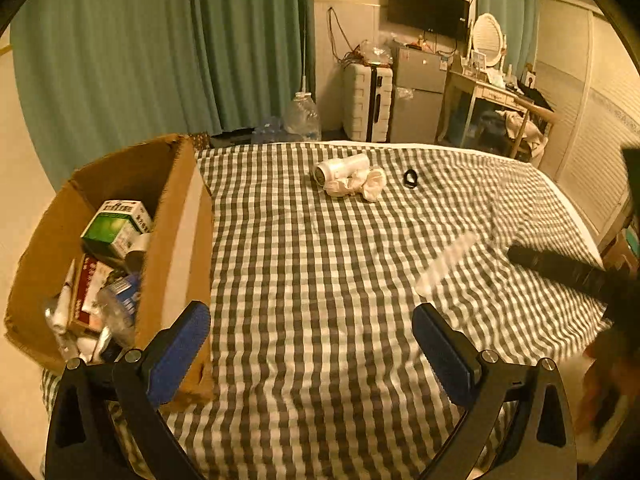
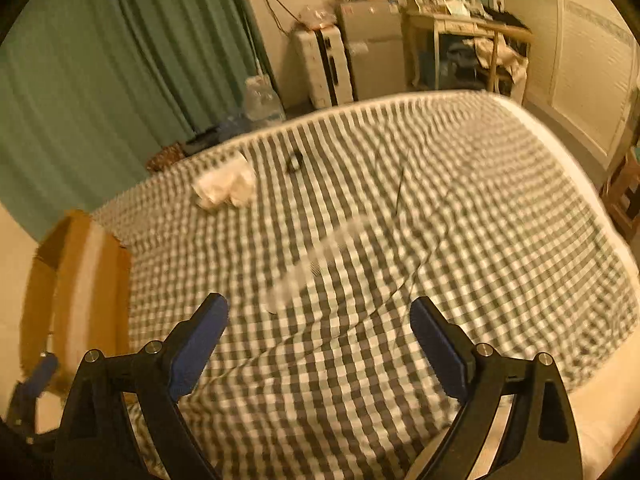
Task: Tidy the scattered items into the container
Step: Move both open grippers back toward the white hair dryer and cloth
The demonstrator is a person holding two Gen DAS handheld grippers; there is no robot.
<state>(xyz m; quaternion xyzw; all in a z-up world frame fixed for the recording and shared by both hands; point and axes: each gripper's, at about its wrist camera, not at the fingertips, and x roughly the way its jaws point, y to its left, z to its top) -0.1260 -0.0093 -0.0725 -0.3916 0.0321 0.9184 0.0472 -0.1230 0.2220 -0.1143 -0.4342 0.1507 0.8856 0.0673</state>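
My left gripper and right gripper gape empty; only the left view shows inside the cardboard box at the bed's left edge.

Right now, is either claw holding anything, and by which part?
Nothing is held. The left claw and right claw both stand open and empty above the checked bedspread.

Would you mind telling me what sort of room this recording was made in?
Most likely a bedroom: a bed with a checked sheet fills the view, and beyond it stand a dressing table with an oval mirror, a suitcase and green curtains.
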